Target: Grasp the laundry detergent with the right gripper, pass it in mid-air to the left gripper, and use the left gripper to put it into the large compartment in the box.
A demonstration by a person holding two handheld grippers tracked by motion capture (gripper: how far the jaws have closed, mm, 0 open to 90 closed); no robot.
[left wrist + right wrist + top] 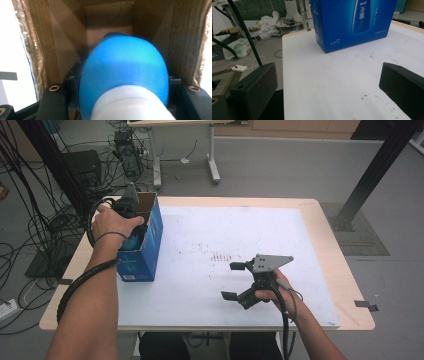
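Clearly the blue bottle (123,72), white cap toward the camera, sits clamped between the jaws of the left hand-held gripper (131,215), its body already partly down inside the open top of the blue carton (145,247) at the left edge of the worktop (310,270). Its curved plastic sides look slick, so it could twist or slide out of the grip and drop hard into the carton. The brown inner walls stand close on both sides; a tilted bottle may catch a flap or wall and jam. Pushing against that could tip or shove the carton, which nothing steadies. The right hand-held gripper (235,281) rests well apart near the front of the worktop, jaws wide apart and empty, too far to brace it.
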